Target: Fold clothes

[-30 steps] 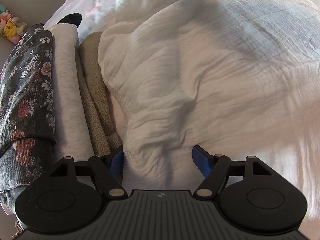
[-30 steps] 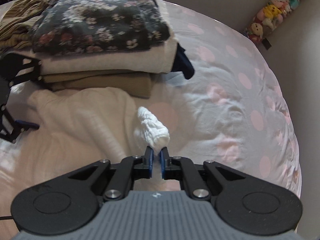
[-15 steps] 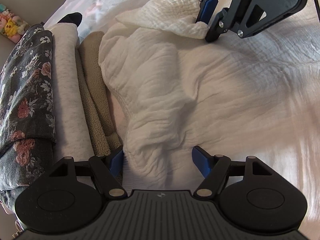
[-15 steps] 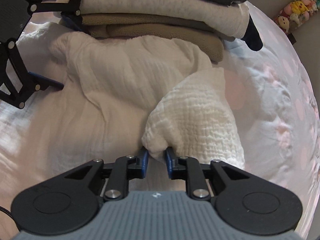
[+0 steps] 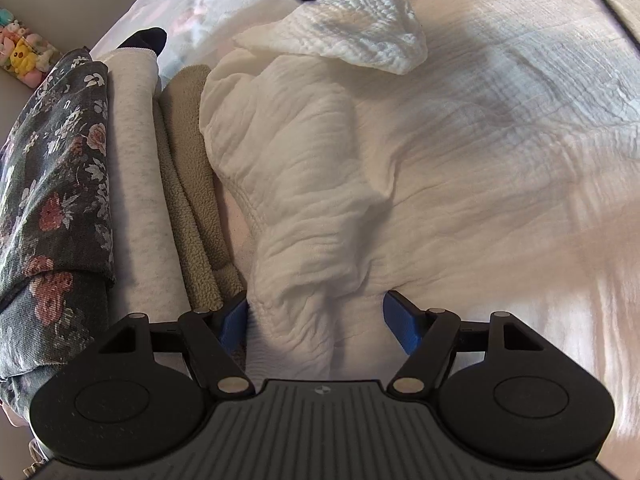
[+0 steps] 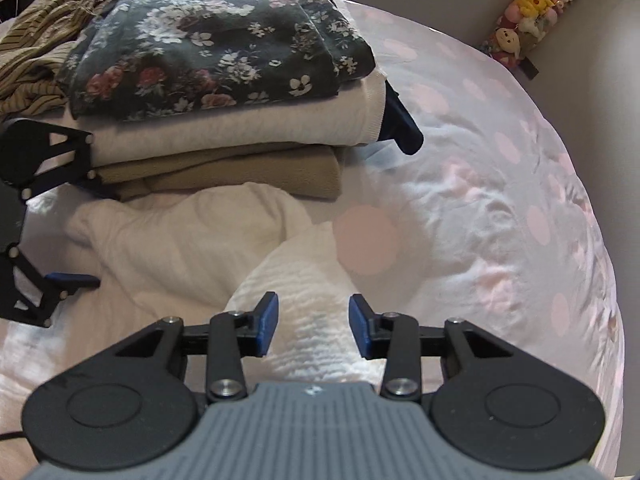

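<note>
The white shirt (image 5: 320,184) is lying crumpled on the bed (image 6: 500,208), right in front of both tongs. The left tongs (image 5: 316,322) are standing wide, with a thick fold of the shirt sitting between the blue pads (image 5: 234,320), and I cannot tell if they are pressing it. The right tongs (image 6: 313,326) are opening, and a flap of the shirt is lying between the pads without being squeezed. Past the shirt, a pile of folded clothes (image 6: 224,92) is sitting, with a flowery top (image 6: 216,36) on it. Soft toys (image 6: 532,12) are sitting far off to the right.
</note>
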A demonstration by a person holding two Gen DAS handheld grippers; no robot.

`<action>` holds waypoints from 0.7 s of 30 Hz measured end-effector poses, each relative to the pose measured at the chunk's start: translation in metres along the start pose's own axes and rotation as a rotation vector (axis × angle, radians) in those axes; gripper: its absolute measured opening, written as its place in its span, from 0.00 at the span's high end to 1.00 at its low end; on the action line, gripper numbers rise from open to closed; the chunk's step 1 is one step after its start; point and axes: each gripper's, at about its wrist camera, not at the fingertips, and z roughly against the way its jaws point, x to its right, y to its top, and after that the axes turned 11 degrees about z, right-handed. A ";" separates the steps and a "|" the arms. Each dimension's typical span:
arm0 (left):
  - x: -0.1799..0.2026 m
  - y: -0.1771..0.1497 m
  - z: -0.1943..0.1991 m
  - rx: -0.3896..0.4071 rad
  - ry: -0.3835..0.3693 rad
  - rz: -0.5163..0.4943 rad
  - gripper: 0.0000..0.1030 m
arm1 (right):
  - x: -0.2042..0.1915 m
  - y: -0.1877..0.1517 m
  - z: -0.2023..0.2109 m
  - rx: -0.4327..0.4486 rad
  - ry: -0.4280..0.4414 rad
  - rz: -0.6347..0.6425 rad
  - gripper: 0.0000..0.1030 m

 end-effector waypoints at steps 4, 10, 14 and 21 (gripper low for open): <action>-0.002 0.002 0.000 0.001 -0.008 0.000 0.33 | 0.010 0.013 -0.032 -0.004 0.016 0.036 0.51; -0.007 0.005 0.001 0.003 -0.027 0.007 0.32 | 0.008 0.024 -0.071 -0.049 0.087 0.065 0.52; -0.007 0.006 0.003 0.004 -0.026 0.005 0.32 | 0.003 0.022 -0.075 -0.056 0.130 0.050 0.78; -0.008 -0.011 0.011 0.005 -0.019 0.004 0.32 | 0.011 0.018 -0.074 -0.058 -0.008 -0.015 0.85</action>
